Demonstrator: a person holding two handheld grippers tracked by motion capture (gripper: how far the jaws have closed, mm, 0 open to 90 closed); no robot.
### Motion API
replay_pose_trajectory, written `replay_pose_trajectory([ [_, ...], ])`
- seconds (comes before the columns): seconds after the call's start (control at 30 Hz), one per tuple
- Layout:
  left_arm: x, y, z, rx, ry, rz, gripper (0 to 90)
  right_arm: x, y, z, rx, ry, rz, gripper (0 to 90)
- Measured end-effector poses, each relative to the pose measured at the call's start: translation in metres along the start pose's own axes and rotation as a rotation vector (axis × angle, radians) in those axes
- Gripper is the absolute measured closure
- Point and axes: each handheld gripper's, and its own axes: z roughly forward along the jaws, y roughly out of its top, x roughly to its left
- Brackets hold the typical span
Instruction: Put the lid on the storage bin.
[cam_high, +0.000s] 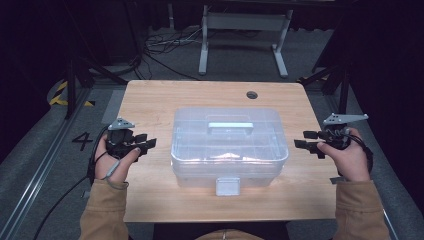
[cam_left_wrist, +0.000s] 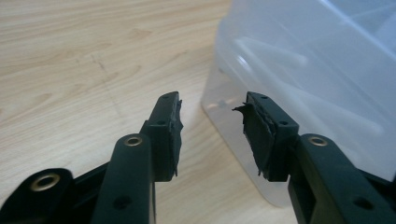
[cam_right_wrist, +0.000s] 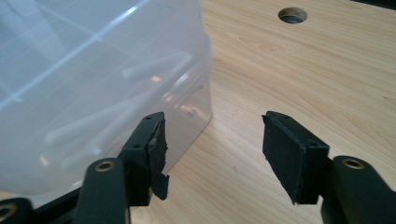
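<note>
A clear plastic storage box (cam_high: 230, 145) with a closed lid, a top handle (cam_high: 230, 125) and a front latch (cam_high: 227, 186) stands in the middle of the wooden table (cam_high: 150, 100). My left gripper (cam_high: 145, 142) is left of the box, a short gap from its side, pointing at it. Its jaws are open with nothing between them. In the left gripper view the left gripper (cam_left_wrist: 212, 105) faces the box's corner (cam_left_wrist: 317, 70). My right gripper (cam_high: 306, 140) hangs right of the box, open and empty. In the right gripper view, the right gripper (cam_right_wrist: 215, 123) points past the box wall (cam_right_wrist: 93, 70).
A round cable hole (cam_high: 251, 94) sits near the table's far edge, also seen as the hole (cam_right_wrist: 293, 15) in the right gripper view. Beyond the table stand a grey metal frame (cam_high: 245, 30) and floor cables (cam_high: 165, 45). White shapes show faintly inside the box.
</note>
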Motion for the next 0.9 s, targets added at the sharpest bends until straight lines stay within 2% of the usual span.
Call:
replay_pose_trajectory([
  [0.03,0.0,0.0,0.0,0.0,0.0,0.0,54.3,-0.002,-0.001,0.002,-0.005,-0.005,0.003,38.1],
  [0.1,0.009,-0.004,0.006,-0.023,0.044,-0.001,49.2,-0.008,-0.005,0.006,-0.01,-0.017,0.01,36.1],
  [0.23,0.015,-0.009,0.011,-0.032,0.052,-0.028,48.1,-0.015,-0.009,0.012,-0.018,-0.028,0.023,35.0],
  [0.37,0.024,-0.015,0.016,-0.053,0.089,-0.04,45.7,-0.023,-0.015,0.02,-0.025,-0.04,0.041,33.9],
  [0.5,0.03,-0.019,0.021,-0.061,0.1,-0.046,45.5,-0.031,-0.021,0.027,-0.026,-0.049,0.061,33.4],
  [0.7,0.036,-0.025,0.03,-0.038,0.099,-0.055,44.8,-0.043,-0.031,0.04,-0.054,-0.082,0.091,33.1],
  [0.9,0.041,-0.031,0.039,-0.026,0.101,-0.056,43.4,-0.051,-0.04,0.049,-0.044,-0.097,0.113,32.9],
])
